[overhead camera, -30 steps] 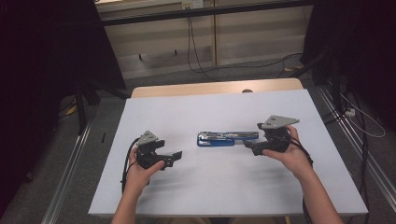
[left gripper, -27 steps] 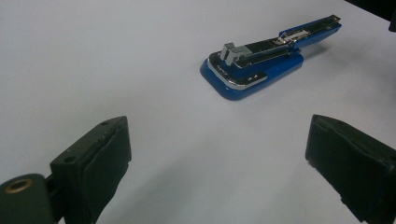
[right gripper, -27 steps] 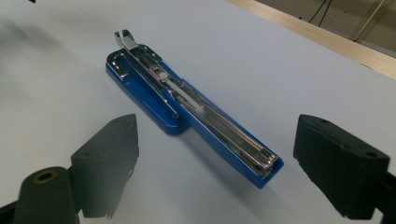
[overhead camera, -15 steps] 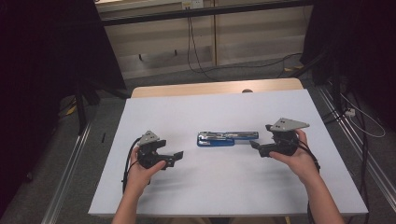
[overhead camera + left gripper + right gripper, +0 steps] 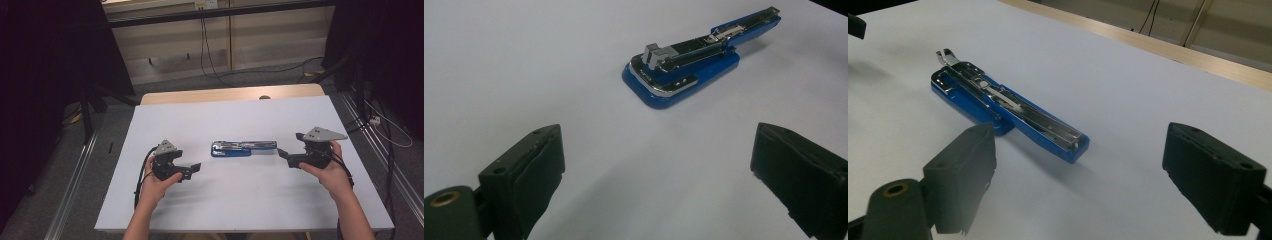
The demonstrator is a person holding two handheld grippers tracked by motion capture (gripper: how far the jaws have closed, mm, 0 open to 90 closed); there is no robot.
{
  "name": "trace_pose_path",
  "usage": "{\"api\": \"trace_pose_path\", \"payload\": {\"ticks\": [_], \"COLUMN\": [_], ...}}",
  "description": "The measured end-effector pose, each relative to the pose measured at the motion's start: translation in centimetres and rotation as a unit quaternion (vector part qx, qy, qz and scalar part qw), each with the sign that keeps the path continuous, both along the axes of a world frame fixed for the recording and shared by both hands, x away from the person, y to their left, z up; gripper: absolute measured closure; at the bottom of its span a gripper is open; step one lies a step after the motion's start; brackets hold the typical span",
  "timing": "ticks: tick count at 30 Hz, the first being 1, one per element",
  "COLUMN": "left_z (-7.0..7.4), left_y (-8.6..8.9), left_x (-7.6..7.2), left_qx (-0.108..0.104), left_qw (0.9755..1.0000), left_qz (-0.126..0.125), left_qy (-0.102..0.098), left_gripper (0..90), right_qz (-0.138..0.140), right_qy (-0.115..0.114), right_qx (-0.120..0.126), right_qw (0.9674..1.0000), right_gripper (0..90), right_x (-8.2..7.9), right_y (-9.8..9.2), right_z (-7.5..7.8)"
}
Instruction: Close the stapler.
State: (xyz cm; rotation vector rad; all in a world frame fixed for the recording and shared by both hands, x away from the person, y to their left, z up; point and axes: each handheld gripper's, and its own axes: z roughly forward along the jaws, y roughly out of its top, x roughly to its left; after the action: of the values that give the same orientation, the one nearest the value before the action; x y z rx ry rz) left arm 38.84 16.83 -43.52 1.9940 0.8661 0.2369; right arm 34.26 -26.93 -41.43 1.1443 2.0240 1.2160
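A blue stapler [image 5: 243, 148] is lying flat near the middle of the white table [image 5: 250, 200], its long axis running parallel to the table's near edge. The chrome top arm is lying along the blue base. The wide, rounded end is pointing toward the table's left edge; the narrow end is pointing toward the right edge.

The left gripper [image 5: 194, 169] is sitting in the person's left hand [image 5: 157, 182], low over the table, between the stapler and the left edge and slightly nearer the near edge than the stapler. In the left gripper view its jaws are standing wide apart with bare table between them — nothing is being gripped. The stapler [image 5: 694, 60] is lying beyond the jaws, apart from both pads, rounded end nearest.

The right gripper [image 5: 283, 154] is sitting in the person's right hand [image 5: 327, 172], just beside the stapler's narrow end, on the side toward the right edge. Its tips are pointing at the stapler without touching it. In the right gripper view its jaws are also standing wide apart and holding nothing; the stapler [image 5: 1008, 107] is lying ahead, narrow end nearest, with the left pad [image 5: 965, 175] overlapping it in the view.

A bare wooden strip [image 5: 225, 94] is showing along the table's far edge — cables [image 5: 210, 55] are trailing across the floor beyond it.
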Motion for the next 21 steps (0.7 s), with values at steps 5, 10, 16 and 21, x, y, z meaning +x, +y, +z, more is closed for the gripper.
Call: {"api": "trace_pose_path", "payload": {"ticks": [5, 10, 16, 21], "left_z": [0.1, -0.1, -0.1, -0.3], "left_y": [-0.4, -0.7, -0.9, -1.4], "left_x": [0.2, 0.5, 0.8, 1.2], "left_qx": [0.002, 0.007, 0.003, 0.003], "left_qw": [1.0, 1.0, 0.9999, 0.9998], "left_qz": [-0.003, 0.003, 0.01, 0.017], "left_qy": [-0.003, -0.005, -0.009, -0.006], "left_gripper": [7.4, 10.0, 12.6, 16.2], "right_qz": [-0.017, -0.038, -0.061, -0.062], "right_qy": [0.005, 0.011, 0.03, 0.033], "right_qx": [0.005, 0.017, 0.021, 0.005], "right_qw": [0.9998, 0.9991, 0.9975, 0.9975], "right_gripper": [16.1, 23.2, 48.4, 60.5], "right_x": [0.1, 0.4, 0.5, 0.7], "right_y": [-0.6, -1.0, -1.1, -0.7], "right_z": [-0.8, -1.6, -2.5, -3.0]}}
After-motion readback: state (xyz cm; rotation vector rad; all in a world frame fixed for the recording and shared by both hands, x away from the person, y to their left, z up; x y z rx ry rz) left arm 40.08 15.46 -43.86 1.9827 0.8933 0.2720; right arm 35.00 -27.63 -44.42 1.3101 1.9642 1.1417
